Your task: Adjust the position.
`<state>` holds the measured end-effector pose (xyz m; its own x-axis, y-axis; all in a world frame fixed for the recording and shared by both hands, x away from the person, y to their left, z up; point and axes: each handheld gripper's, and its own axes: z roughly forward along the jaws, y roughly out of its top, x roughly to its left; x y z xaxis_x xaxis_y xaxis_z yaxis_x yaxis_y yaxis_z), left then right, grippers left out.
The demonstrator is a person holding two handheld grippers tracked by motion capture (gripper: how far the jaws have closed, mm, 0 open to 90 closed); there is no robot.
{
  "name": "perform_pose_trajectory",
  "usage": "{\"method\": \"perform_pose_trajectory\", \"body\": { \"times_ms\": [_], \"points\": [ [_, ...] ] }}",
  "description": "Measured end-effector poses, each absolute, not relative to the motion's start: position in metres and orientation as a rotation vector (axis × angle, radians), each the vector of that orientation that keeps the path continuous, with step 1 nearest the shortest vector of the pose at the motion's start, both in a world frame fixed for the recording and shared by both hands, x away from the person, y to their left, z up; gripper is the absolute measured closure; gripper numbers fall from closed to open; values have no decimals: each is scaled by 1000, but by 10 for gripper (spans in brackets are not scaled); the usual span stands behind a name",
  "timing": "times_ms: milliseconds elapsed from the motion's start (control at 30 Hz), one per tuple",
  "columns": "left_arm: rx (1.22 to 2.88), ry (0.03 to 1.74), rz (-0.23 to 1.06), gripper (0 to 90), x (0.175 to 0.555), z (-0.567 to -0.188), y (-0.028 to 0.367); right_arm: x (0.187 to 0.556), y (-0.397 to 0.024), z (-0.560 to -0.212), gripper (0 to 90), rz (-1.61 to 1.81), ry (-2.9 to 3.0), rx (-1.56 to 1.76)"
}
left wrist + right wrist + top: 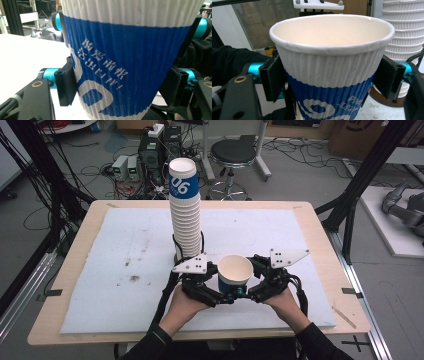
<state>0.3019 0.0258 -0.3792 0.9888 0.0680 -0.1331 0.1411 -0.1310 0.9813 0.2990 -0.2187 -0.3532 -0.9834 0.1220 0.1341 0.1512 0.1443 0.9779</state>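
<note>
The ribbed paper cup [235, 274] – light, thin-walled, easily crushed – stands upright near the table's front edge, before the cup stack [185, 210], clasped low by the left gripper [216, 296] and clamped mid-wall by the right gripper [248, 292], where gentle pressure is probably safest.

The tall cup stack [185, 215] blocks passage just behind the held cup [235, 272] (the white mat [125, 265] lies open either side).
</note>
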Motion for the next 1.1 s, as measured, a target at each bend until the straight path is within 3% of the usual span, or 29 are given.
{"method": "perform_pose_trajectory", "body": {
  "times_ms": [767, 900, 1100],
  "points": [
    [1721, 152, -58, 273, 301, -382, 23, 300, -222, -349, 196, -2039, -2300, -293],
    [1734, 180, -59, 183, 303, -383, 22, 300, -223, -348, 203, -2044, -2297, -295],
    [1732, 189, -56, 154, 305, -383, 23, 301, -228, -347, 204, -2062, -2315, -302]
  ]
}}
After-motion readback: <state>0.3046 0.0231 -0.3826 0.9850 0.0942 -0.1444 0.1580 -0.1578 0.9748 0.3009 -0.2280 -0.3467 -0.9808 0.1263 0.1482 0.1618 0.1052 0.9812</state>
